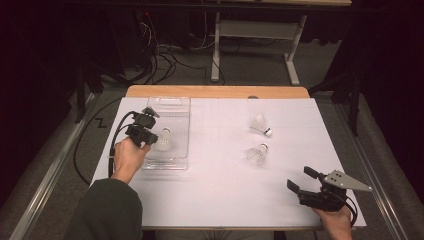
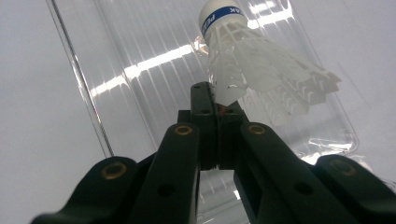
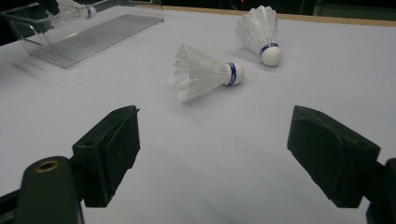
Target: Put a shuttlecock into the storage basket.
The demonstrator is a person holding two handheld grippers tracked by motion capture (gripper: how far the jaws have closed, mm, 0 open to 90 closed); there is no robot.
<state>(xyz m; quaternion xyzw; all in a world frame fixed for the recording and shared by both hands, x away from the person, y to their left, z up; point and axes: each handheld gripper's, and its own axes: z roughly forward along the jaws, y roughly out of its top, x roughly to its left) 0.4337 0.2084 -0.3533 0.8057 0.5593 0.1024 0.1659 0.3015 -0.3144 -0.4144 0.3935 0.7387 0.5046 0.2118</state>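
My left gripper is shut on the feather skirt of a white shuttlecock with a blue-banded cork. It holds it just above the floor of a clear plastic tray at the table's left. In the left gripper view the closed jaws pinch the skirt's edge, and the shuttlecock points cork-up over the tray. My right gripper rests open near the front right corner, nothing between its jaws. Two more shuttlecocks lie on the white table: a nearer one and a farther one.
The white sheet covers a wooden table with dark floor all around. Cables and a white table frame stand beyond the far edge. In the right gripper view the tray sits at the far left.
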